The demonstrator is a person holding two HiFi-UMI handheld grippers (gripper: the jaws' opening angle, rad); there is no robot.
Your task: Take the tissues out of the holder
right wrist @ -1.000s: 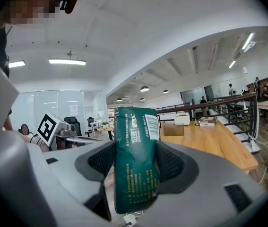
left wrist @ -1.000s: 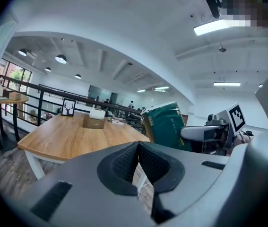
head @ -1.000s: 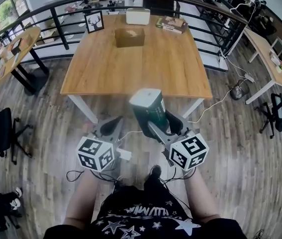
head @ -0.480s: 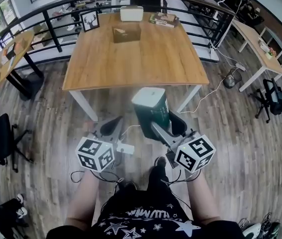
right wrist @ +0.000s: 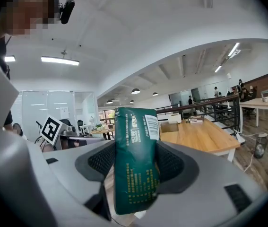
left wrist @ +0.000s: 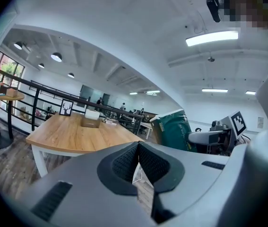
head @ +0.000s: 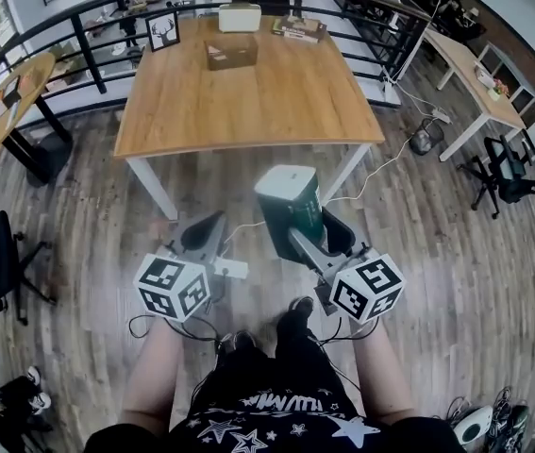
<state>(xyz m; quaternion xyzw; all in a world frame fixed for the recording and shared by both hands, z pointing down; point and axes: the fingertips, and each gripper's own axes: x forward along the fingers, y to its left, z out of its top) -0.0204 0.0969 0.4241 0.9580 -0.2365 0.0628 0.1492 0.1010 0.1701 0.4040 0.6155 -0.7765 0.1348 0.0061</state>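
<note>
**Tissue pack clamped in right gripper, well short of the table**

Since the earlier frame the table sits higher and further left in the head view. The left gripper has drifted slightly left. The right gripper is about where it was.

Right gripper: jaws part open and clenched on the green tissue pack, one pad pressing each broad side. Pack fills the gap. Its long axis runs out along the jaws, and the far end sticks past the fingertips. Barcode is near that far end on the pack's right side. In the head view the tissue pack points away from the person toward the table, with its pale end face turned up. It is off the table, over the wood floor.

Left gripper: jaws pressed together, pads meeting, nothing gripped. It is held just left of the pack, not touching it.

Far out on the table stands the brown holder box, well apart from the pack. A white box and a framed deer picture are beyond it at the far edge.
</note>
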